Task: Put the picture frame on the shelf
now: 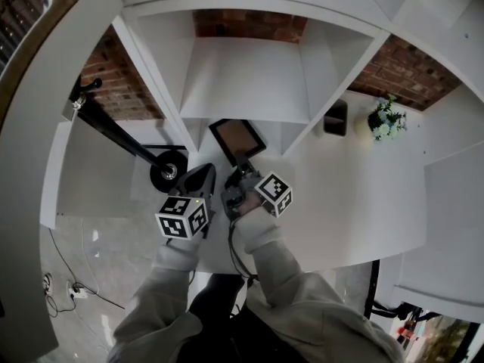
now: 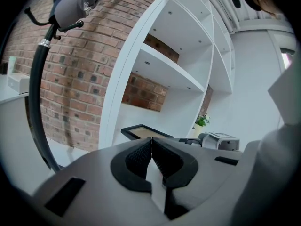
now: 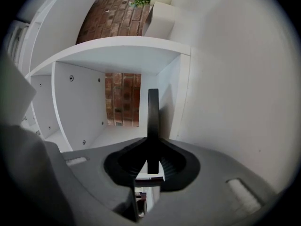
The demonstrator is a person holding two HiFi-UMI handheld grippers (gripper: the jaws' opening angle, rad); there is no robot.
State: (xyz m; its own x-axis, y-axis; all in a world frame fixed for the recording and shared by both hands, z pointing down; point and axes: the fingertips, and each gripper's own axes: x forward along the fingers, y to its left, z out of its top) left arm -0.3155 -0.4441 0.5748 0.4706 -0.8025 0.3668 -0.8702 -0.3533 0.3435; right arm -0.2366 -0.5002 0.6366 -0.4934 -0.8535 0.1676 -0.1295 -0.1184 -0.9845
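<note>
A black picture frame (image 1: 237, 140) with a tan panel hangs tilted in front of the white shelf unit (image 1: 243, 82), just below its middle compartment. My right gripper (image 1: 242, 171) is shut on the frame's near edge. In the right gripper view the picture frame (image 3: 153, 119) shows edge-on, rising from between the jaws of the right gripper (image 3: 153, 150) toward an open compartment (image 3: 121, 126). My left gripper (image 1: 200, 178) hovers just left of the frame, shut on nothing. In the left gripper view the left gripper (image 2: 151, 150) has its pads pressed together, and the picture frame (image 2: 141, 132) lies beyond them.
A black stand with a round base (image 1: 168, 171) and a slanting pole (image 1: 113, 131) stands left of the shelf unit. A small potted plant (image 1: 386, 118) and a dark object (image 1: 335, 117) sit on the white surface at the right. Brick wall (image 1: 121, 85) runs behind.
</note>
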